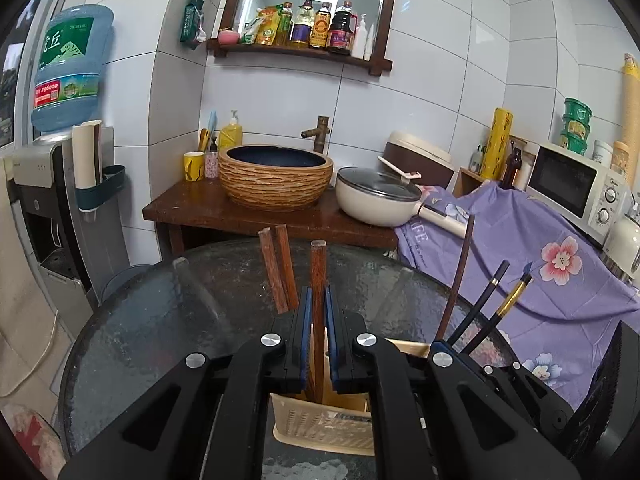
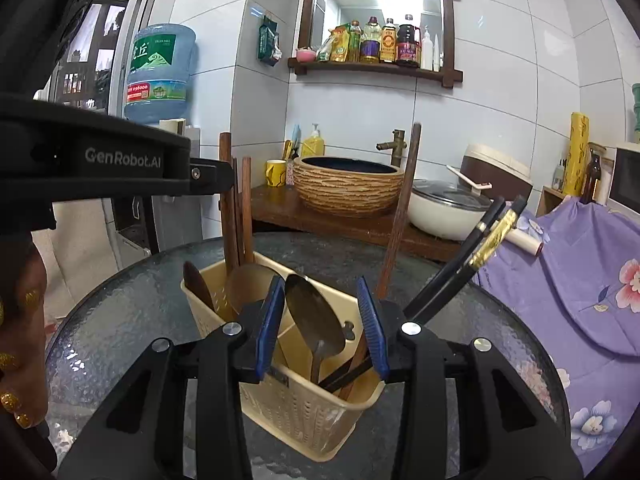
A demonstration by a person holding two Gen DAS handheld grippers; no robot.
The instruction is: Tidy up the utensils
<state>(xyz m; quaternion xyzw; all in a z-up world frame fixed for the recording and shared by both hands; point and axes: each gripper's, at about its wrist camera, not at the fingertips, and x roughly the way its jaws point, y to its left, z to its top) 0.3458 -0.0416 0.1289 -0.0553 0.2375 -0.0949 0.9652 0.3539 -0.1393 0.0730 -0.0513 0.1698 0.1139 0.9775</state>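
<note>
- Wooden and slim, a brown chopstick point(image 1: 318, 280) is standing upright between the blue pads of the left gripper point(image 1: 317, 344), which is clamping it about mid-length, its lower end dipping into the beige utensil basket point(image 2: 304, 412) directly below.
- Judging by its look, the chopstick is behaving as a light, stiff rod; a hold near the middle is keeping it from swinging, though a smooth shaft could be slipping through if the squeeze loosens.
- Inside the basket, a metal spoon point(image 2: 314, 320) is leaning bowl-up in the near compartment, sitting between the right gripper's point(image 2: 322, 328) half-spread jaws; whether the pads are pressing on it I cannot tell.
- That spoon is likely heavier and slicker than the wood; taking it at the narrow neck looks safer than at the curved bowl.
- More wooden chopsticks point(image 2: 240, 208) are rising from the basket's far-left corner, and dark gold-banded chopsticks point(image 2: 472, 256) are leaning out to the basket's right.
- Under the basket, the round glass table point(image 2: 120, 312) is carrying everything, so a dropped utensil could be bouncing or rolling away.
</note>
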